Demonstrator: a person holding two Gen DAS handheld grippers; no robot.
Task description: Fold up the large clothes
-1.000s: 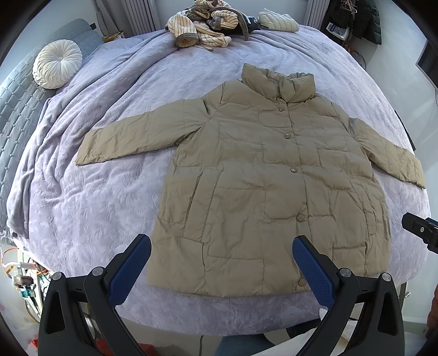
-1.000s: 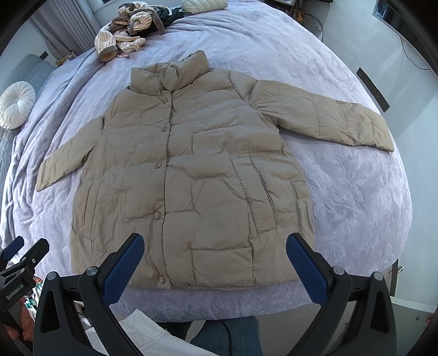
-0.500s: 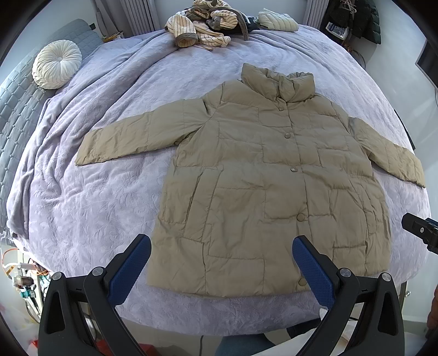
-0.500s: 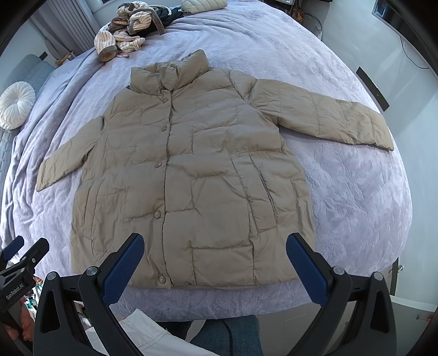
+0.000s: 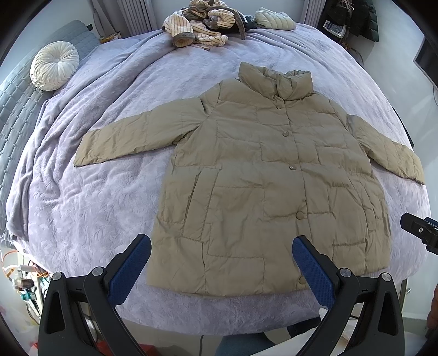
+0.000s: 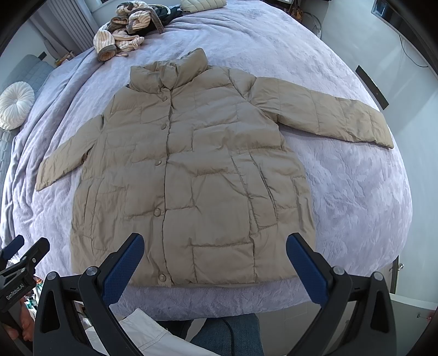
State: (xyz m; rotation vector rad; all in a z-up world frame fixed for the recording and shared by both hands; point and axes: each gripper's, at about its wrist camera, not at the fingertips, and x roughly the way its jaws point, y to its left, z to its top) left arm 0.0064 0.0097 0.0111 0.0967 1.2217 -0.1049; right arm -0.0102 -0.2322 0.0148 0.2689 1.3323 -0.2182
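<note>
A tan puffer coat lies flat and buttoned on the bed, front up, collar away from me and both sleeves spread out. It also shows in the right wrist view. My left gripper is open and empty, held above the coat's hem near the bed's front edge. My right gripper is open and empty, also above the hem. Each gripper shows at the side edge of the other's view.
The lilac bedspread covers the bed. A pile of striped clothes and a folded pale garment lie at the far end. A round white cushion lies at the far left. The bed's front edge is just below the hem.
</note>
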